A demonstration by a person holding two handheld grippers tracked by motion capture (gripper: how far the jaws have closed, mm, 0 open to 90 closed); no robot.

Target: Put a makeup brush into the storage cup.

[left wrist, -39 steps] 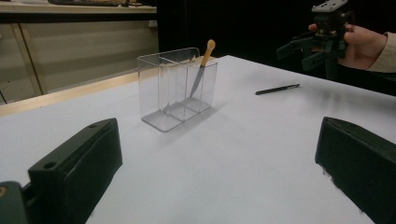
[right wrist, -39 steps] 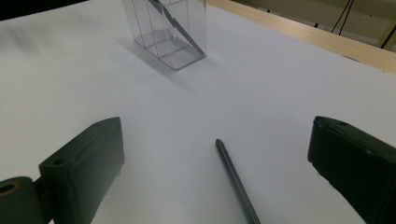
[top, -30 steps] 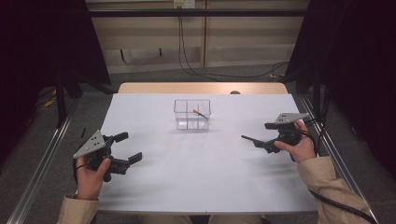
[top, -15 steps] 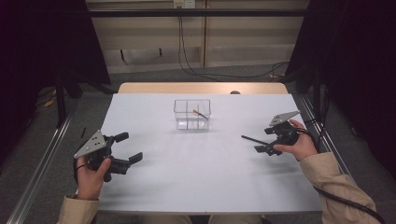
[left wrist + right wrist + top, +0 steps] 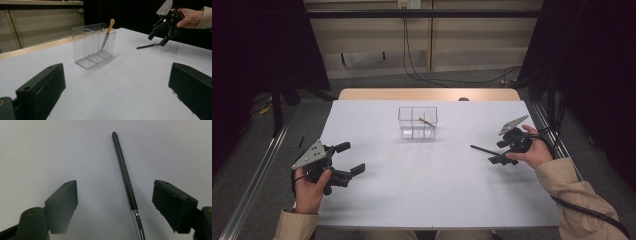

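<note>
Clear box (image 5: 417,122) holds one tan-handled brush (image 5: 108,33) in an end compartment; both grippers' jaws gape wide.

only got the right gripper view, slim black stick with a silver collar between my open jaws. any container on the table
observer: yes, a clear plastic two-compartment box stands mid white table, left of and beyond the slim black stick.
operator: anything in it
observer: one tan-handled tool leans in its right compartment, by the high view.
operator: and the left gripper
observer: the left gripper is open near the table's left edge, holding nothing.
</note>
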